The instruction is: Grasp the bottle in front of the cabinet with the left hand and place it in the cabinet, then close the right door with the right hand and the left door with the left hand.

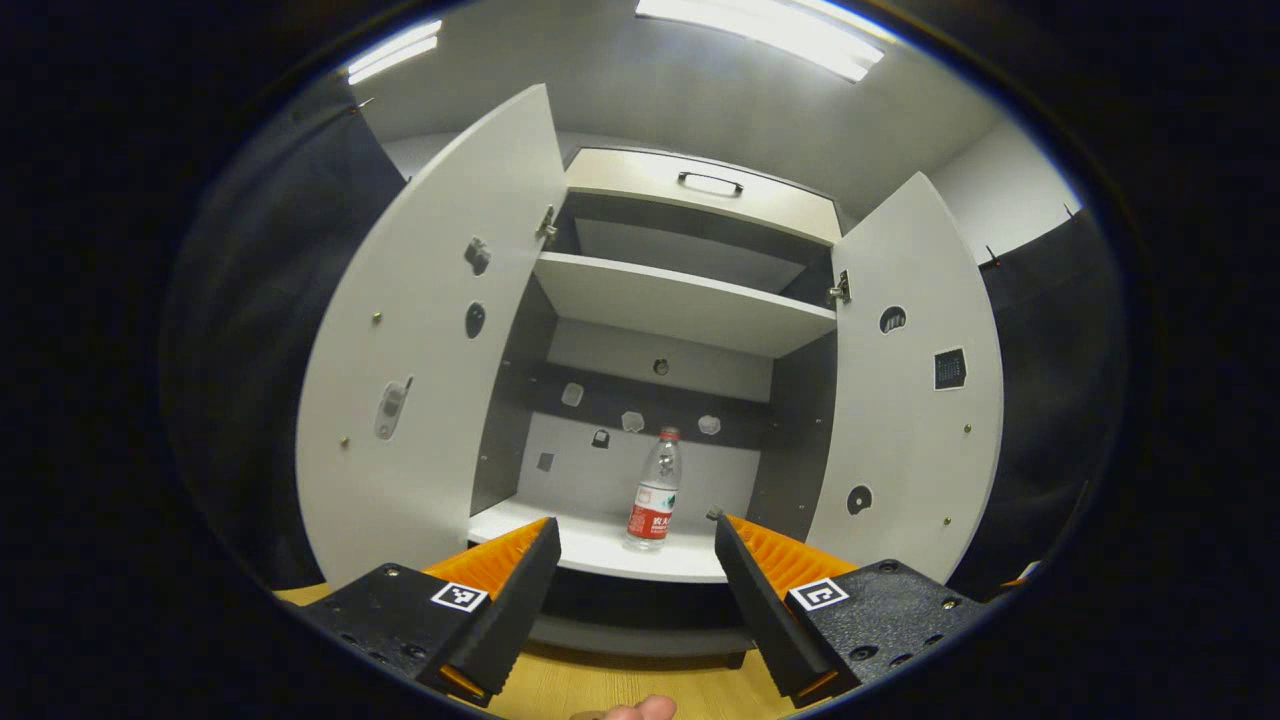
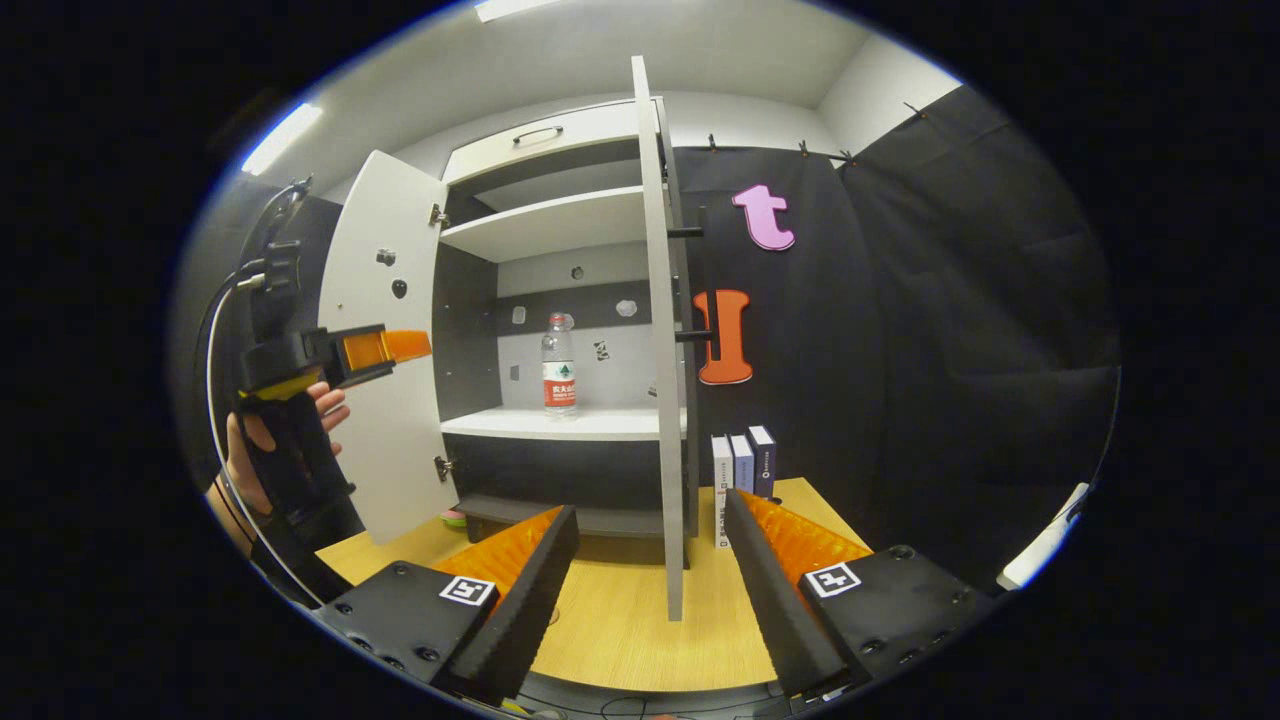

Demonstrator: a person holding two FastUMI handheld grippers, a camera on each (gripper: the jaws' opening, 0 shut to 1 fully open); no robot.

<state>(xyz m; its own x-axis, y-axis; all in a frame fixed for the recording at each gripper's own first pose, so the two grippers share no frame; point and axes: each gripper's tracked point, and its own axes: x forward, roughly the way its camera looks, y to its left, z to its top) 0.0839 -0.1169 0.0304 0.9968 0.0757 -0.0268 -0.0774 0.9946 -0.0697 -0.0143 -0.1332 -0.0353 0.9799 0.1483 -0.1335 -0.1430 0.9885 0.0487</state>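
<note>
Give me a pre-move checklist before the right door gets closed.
1. Water bottle upright on the cabinet's lower shelf: ok.
2. Left claw open, clear of the bottle: ok.
3. Right claw open, empty: ok.
4. Right door wide open, its edge ahead of the right claw: ok.
5. Bottle back far enough for the doors: cannot tell.
6. Left door open, left claw apart from it: ok.
</note>
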